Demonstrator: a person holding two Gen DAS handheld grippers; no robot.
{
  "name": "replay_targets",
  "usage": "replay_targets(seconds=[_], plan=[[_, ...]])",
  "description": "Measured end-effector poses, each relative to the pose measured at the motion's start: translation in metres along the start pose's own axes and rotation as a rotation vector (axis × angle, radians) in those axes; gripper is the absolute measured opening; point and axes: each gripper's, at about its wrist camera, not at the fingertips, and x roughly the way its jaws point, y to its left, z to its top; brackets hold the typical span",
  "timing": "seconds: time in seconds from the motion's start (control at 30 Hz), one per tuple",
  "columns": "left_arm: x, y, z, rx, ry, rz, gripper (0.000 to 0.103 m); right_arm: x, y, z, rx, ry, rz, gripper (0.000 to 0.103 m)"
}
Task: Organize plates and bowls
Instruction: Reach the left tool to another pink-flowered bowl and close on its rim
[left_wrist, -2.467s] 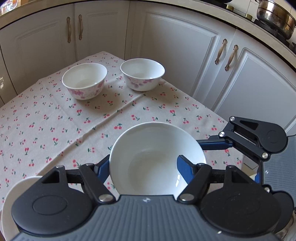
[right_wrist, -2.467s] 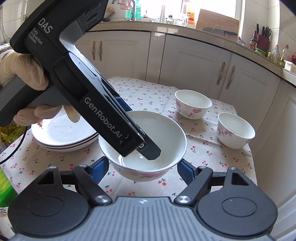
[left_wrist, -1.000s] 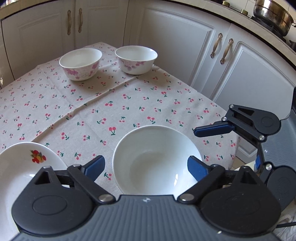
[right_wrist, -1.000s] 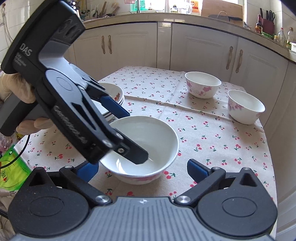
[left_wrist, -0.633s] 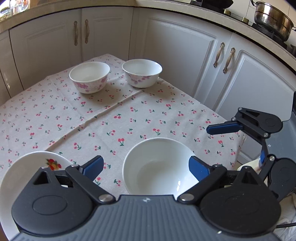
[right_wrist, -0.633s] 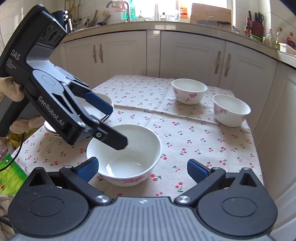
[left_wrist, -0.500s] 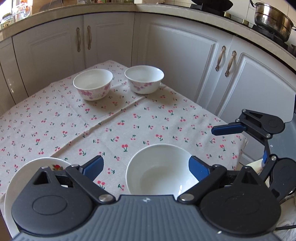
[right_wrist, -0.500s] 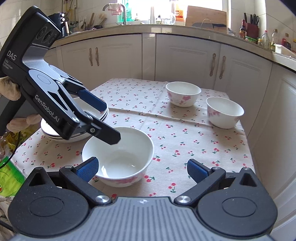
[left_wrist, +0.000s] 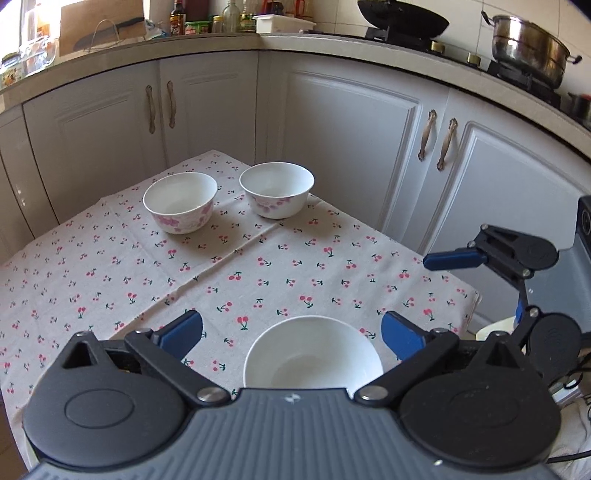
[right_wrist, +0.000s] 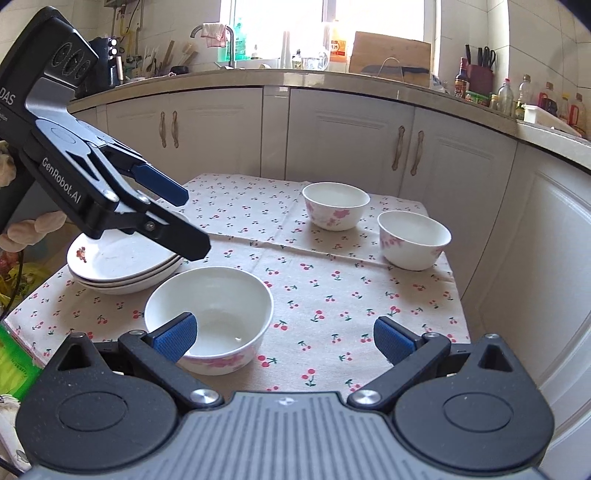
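A white bowl with pink flowers (left_wrist: 314, 354) (right_wrist: 208, 314) rests on the cherry-print tablecloth (left_wrist: 110, 266) near the table's front edge. My left gripper (left_wrist: 291, 332) hovers above it, jaws still opening, pads well clear of the rim. In the right wrist view the left gripper (right_wrist: 184, 221) hangs over the stack of plates (right_wrist: 122, 262) and the bowl. My right gripper (right_wrist: 284, 339) is open with nothing gripped, its left finger in front of the bowl. Two more flowered bowls (left_wrist: 180, 201) (left_wrist: 277, 194) stand side by side at the far end.
White cabinets (left_wrist: 351, 147) close in the table's far and right sides. The counter carries bottles, a pot (left_wrist: 528, 48) and a sink. A green packet (right_wrist: 14, 369) lies at the table's left. A gloved hand (right_wrist: 33, 225) holds the left gripper.
The left gripper let go of the near bowl, widened its jaws and rose away from it. The bowl now rests on the cloth. The right gripper pulled back and up.
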Motion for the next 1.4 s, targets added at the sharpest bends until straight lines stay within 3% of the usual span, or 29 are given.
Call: replay_targets(seconds=[0.3, 0.87, 1.4], plan=[[0.028, 0.016, 0.038, -0.029, 0.016, -0.034, 0.102, 0.017, -0.026, 0.007, 0.019, 0.01, -0.046, 0.103], [0.118, 0.034, 0.117, 0.019, 0.108, -0.112, 0.102, 0.073, -0.085, 0.034, 0.054, 0.032, -0.127, 0.103], [0.215, 0.053, 0.158, 0.066, 0.15, -0.09, 0.102, 0.146, -0.134, 0.043, 0.068, 0.047, -0.181, 0.102]])
